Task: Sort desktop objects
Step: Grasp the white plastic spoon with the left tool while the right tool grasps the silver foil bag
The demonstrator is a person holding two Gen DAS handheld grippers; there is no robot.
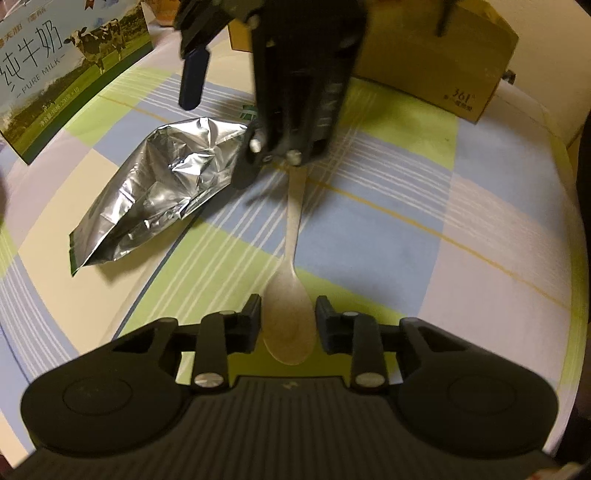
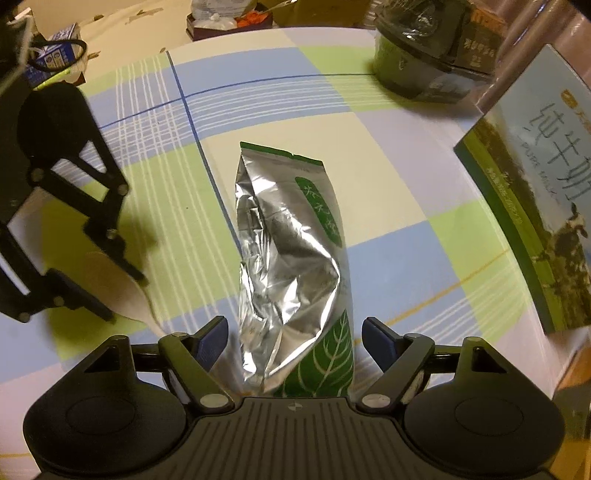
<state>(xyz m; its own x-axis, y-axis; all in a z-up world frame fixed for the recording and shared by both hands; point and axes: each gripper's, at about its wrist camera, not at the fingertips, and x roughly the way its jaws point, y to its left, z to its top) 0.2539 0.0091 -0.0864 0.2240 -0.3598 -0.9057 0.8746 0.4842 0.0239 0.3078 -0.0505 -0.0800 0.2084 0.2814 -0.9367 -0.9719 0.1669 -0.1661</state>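
A pale wooden spoon [image 1: 290,280] lies on the checked cloth, bowl toward me, handle pointing away. My left gripper [image 1: 289,321] is open with its jaws on either side of the spoon bowl, apart from it. A crumpled silver foil bag [image 2: 291,266] with green leaf print lies on the cloth; it also shows in the left wrist view [image 1: 162,192]. My right gripper [image 2: 293,339] is open and straddles the bag's near end. The right gripper shows in the left wrist view [image 1: 221,140] over the bag's far end. The left gripper [image 2: 122,291] and spoon [image 2: 122,291] show at the left.
A pure milk carton [image 1: 62,70] stands at the back left, also seen in the right wrist view [image 2: 532,192]. A brown cardboard box [image 1: 436,55] stands at the back. A dark round tin [image 2: 421,59] and small boxes [image 2: 229,18] sit at the far edge.
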